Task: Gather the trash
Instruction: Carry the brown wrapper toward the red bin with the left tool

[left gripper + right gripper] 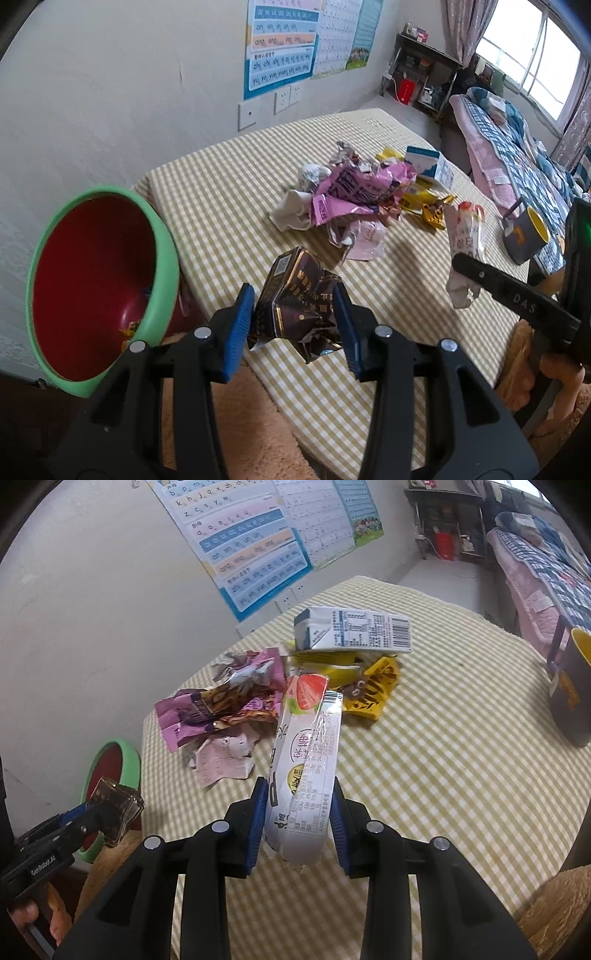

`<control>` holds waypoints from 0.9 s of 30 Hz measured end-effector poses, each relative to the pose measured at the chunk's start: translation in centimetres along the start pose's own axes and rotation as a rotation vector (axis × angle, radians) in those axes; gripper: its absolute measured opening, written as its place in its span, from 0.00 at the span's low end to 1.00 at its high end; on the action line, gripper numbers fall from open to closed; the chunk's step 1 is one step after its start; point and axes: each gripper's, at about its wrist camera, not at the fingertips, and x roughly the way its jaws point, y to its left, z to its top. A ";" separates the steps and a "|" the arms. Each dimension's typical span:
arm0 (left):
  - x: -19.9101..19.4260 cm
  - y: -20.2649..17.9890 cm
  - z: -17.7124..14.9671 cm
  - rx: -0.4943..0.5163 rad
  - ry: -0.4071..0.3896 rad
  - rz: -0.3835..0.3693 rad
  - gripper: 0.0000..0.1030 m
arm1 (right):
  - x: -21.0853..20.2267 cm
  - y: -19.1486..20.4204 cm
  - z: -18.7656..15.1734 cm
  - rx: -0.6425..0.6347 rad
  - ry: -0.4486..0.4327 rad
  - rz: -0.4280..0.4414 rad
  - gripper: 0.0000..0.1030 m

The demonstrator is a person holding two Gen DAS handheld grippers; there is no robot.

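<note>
Presently | left gripper (295,325) clamps crumpled dark brown carton (295,299) beside green-rimmed bin (162,258) | right gripper (297,827) pinches strawberry wrapper (306,768) above checked table (443,757) | both light, crushable, slippery film: grip mid-body.

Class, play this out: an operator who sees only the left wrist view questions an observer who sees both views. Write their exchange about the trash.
Operator: I see only one finger of the right gripper. Is it really clamping that wrapper?
Observer: Yes. The right gripper has both pads pressed on the strawberry wrapper.
Operator: How does the carton lie?
Observer: The carton lies on its side with its barcode panel facing up.
</note>
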 end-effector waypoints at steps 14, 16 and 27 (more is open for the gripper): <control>-2.3 1.7 0.6 -0.041 -0.071 0.024 0.27 | -0.7 1.3 -0.4 -0.029 0.001 0.029 0.31; -2.5 2.0 0.6 -0.049 -0.074 0.024 0.25 | -0.7 1.6 -0.5 -0.040 0.003 0.029 0.31; -0.6 3.0 -0.1 -0.076 0.004 -0.027 0.43 | 0.0 1.5 -0.5 -0.029 0.025 0.016 0.31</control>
